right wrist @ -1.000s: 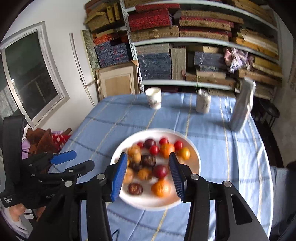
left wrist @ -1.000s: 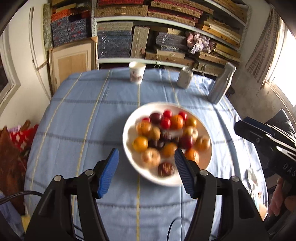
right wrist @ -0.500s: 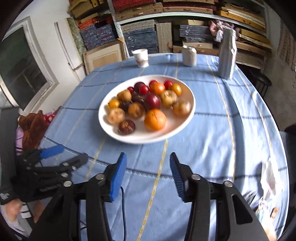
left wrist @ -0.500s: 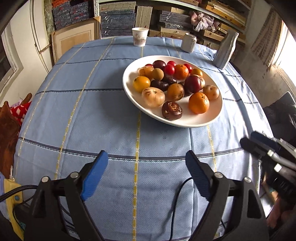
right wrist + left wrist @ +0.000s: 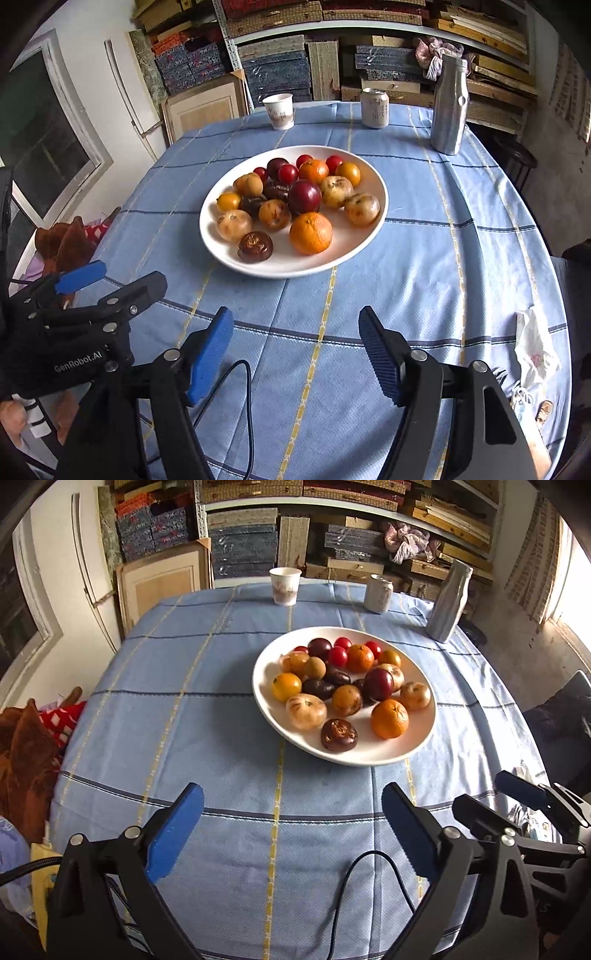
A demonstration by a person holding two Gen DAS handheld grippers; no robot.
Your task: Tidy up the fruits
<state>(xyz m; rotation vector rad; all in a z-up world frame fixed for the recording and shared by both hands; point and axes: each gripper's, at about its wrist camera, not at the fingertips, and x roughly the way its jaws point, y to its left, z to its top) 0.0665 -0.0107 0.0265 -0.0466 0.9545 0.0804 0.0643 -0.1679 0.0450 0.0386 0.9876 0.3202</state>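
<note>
White plate (image 5: 345, 762) sits mid-desk (image 5: 184, 720) with all the fruits (image 5: 347, 686) piled on it, none on the cloth. Since a second ago both grippers pulled back from right over the plate to the near edge, so either sorting's done or they're just lining up, can't say. Left gripper (image 5: 291, 827) is wide and empty, right gripper (image 5: 295, 343) too. Only the right view shows the crumpled wrapper (image 5: 533, 347) at the desk's right edge.

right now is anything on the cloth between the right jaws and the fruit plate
Nothing: in the right wrist view, only bare blue tablecloth separates the open right gripper from the plate.
</note>
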